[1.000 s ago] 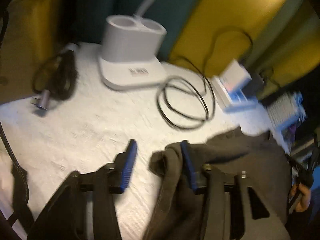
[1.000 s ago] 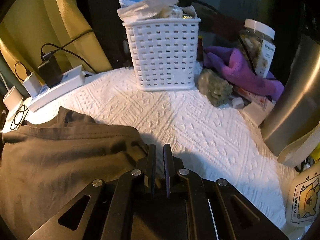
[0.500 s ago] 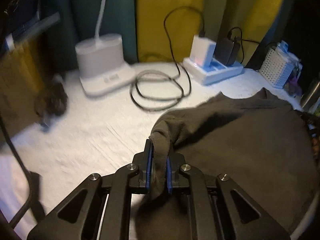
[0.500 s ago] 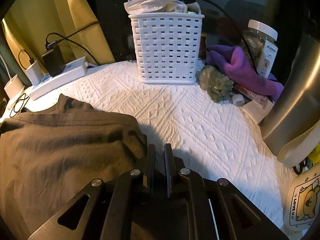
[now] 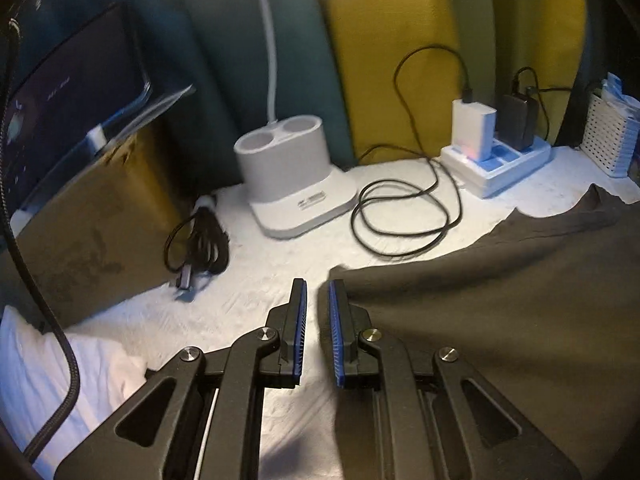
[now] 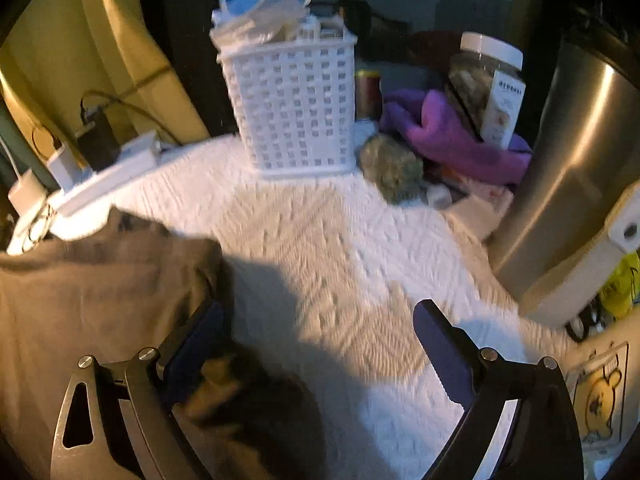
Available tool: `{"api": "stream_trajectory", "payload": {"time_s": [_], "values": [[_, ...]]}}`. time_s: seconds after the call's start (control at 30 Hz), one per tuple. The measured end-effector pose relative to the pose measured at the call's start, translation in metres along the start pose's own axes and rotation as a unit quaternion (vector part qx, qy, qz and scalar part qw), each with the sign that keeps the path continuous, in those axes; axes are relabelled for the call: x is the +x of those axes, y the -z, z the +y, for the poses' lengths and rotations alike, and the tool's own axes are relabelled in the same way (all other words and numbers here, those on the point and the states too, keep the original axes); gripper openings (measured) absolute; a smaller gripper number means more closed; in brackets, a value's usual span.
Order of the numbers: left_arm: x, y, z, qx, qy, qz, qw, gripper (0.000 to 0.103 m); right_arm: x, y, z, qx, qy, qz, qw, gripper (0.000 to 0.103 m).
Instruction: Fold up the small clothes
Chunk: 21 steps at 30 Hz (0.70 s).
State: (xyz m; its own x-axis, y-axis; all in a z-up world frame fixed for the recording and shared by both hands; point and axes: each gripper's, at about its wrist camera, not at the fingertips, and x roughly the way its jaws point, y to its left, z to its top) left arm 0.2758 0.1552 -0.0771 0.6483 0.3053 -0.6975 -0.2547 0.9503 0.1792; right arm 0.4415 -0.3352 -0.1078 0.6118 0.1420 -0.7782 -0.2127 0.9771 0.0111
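Note:
A dark brown garment (image 5: 500, 300) lies spread on the white textured cover (image 5: 256, 296). Its near corner ends just beside the right finger of my left gripper (image 5: 317, 282). That gripper is all but closed, and only white cover shows through the narrow slit between its blue pads. In the right wrist view the same garment (image 6: 100, 292) fills the lower left. My right gripper (image 6: 318, 306) is opening wide. Its left finger (image 6: 200, 328) hangs over the garment's edge, a bunched bit of cloth lies low between the fingers, and neither pad presses on it.
A white lamp base (image 5: 292, 172), a looped black cable (image 5: 404, 216), a bundled cord (image 5: 200, 248) and a power strip with chargers (image 5: 496, 160) line the back. A white basket (image 6: 292, 108), purple cloth (image 6: 452, 136), jar (image 6: 492, 84) and steel vessel (image 6: 572, 160) crowd the right.
My right gripper has gone from shut to wide open, letting the garment's edge go. The left gripper closed on a fold of the garment; now that fold is out of its pads and lies flat.

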Motion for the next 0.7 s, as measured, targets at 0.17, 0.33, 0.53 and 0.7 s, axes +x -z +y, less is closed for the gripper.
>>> {"api": "stream_trajectory", "payload": {"time_s": [0.17,0.33,0.53,0.7], "values": [[-0.004,0.012,0.011,-0.02,-0.002,0.01,0.9997,0.011,0.01,-0.008,0.001,0.023,-0.026,-0.003,0.999,0.086],[-0.012,0.027,0.015,-0.039,0.013,0.028,0.9988,0.011,0.017,-0.007,0.012,0.016,-0.04,0.009,0.999,0.052],[-0.027,0.034,0.014,-0.045,0.037,0.029,0.9979,0.011,0.011,0.003,0.036,-0.016,-0.04,0.011,0.999,0.051],[-0.034,0.037,0.004,-0.035,0.054,0.025,0.9976,0.011,0.003,0.016,0.058,-0.046,-0.024,0.002,0.999,0.046]]}}
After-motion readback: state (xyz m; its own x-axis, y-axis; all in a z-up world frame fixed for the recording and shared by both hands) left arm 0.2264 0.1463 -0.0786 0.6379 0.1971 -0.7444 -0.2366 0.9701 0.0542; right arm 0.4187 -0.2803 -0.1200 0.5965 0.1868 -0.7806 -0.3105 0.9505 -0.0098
